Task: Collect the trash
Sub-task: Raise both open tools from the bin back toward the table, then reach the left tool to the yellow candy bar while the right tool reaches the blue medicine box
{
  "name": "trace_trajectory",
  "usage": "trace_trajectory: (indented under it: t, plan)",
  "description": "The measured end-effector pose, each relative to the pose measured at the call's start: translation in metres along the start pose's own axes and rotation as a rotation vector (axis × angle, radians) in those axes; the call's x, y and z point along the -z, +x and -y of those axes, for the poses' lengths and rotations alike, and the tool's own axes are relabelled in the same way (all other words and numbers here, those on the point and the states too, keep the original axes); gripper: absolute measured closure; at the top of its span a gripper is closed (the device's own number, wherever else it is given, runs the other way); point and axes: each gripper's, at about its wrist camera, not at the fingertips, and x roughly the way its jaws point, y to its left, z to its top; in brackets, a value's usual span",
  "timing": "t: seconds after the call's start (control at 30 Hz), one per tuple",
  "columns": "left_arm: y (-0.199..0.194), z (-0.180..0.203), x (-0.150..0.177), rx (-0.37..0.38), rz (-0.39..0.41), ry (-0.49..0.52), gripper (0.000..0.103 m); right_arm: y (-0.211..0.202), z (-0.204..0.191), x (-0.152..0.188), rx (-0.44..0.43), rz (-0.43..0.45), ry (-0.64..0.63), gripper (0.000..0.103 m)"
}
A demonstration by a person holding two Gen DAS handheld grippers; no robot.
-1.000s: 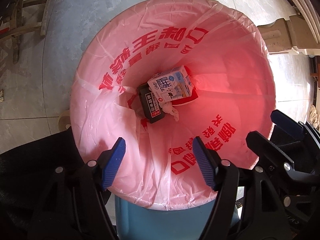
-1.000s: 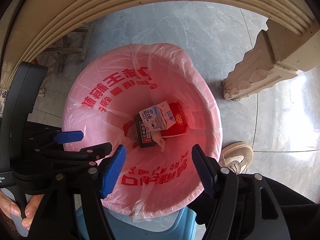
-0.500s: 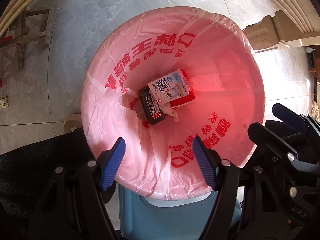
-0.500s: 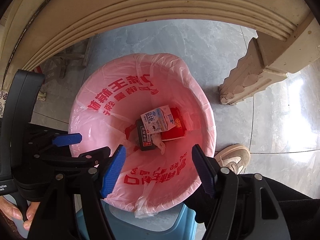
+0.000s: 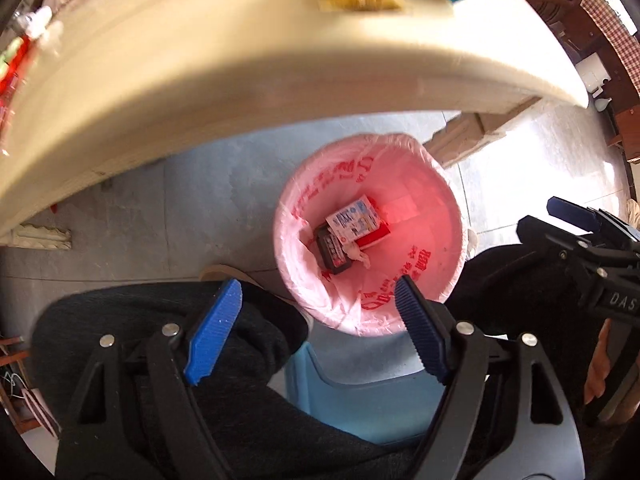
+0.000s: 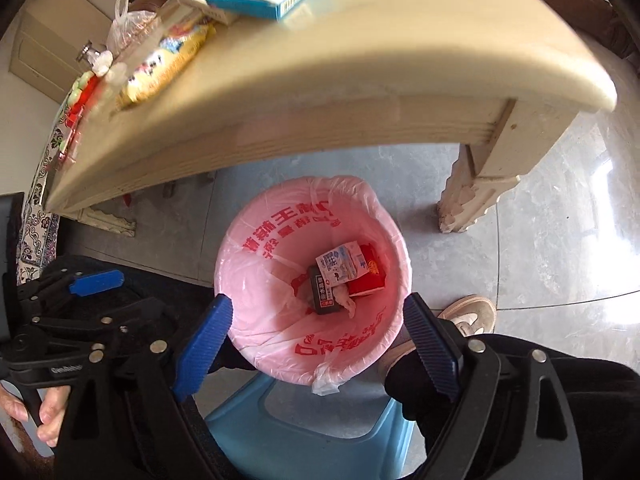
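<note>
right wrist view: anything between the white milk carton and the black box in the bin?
Nothing: in the right wrist view the white milk carton lies partly over the black box, touching, with a crumpled tissue just below where they meet.

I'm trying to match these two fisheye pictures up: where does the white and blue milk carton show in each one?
Left wrist view: the milk carton lies at the bottom of the pink-lined bin, right of the picture's centre, above the gripper's fingers.
Right wrist view: the same carton lies in the bin, just below the picture's centre.
Shared landmark: the black box lying against the carton's lower left in both views.
</note>
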Motion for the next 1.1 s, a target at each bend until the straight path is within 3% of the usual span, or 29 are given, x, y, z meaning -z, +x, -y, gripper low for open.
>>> trace_trajectory:
  t: [0.1, 0.17, 0.3, 0.37, 0.53, 0.77, 1.1]
  plan:
    - [-0.055, -0.011, -0.017, -0.016, 0.093, 0.013, 0.024, -0.041, -0.007, -0.024, -0.003, 0.055, -0.034, 0.015]
    - [-0.089, -0.015, -0.032, -0.015, 0.141, 0.026, 0.020, -0.070, -0.013, -0.043, -0.003, 0.096, -0.058, 0.008]
    - [-0.155, -0.018, -0.062, -0.057, 0.241, 0.070, 0.019, -0.129, -0.024, -0.082, -0.038, 0.180, -0.097, 0.007]
    - [-0.181, -0.013, -0.074, -0.080, 0.271, 0.098, 0.019, -0.153, -0.028, -0.101, -0.060, 0.205, -0.100, 0.007]
    - [-0.225, 0.000, -0.099, -0.033, 0.293, 0.149, 0.017, -0.187, -0.033, -0.139, -0.108, 0.224, -0.086, 0.007]
    - [-0.220, 0.017, -0.117, -0.078, 0.274, 0.202, 0.014, -0.188, -0.037, -0.164, -0.116, 0.207, -0.076, 0.007]
    - [-0.169, 0.028, -0.134, -0.081, 0.175, 0.228, 0.014, -0.146, -0.026, -0.175, -0.135, 0.122, -0.016, 0.007]
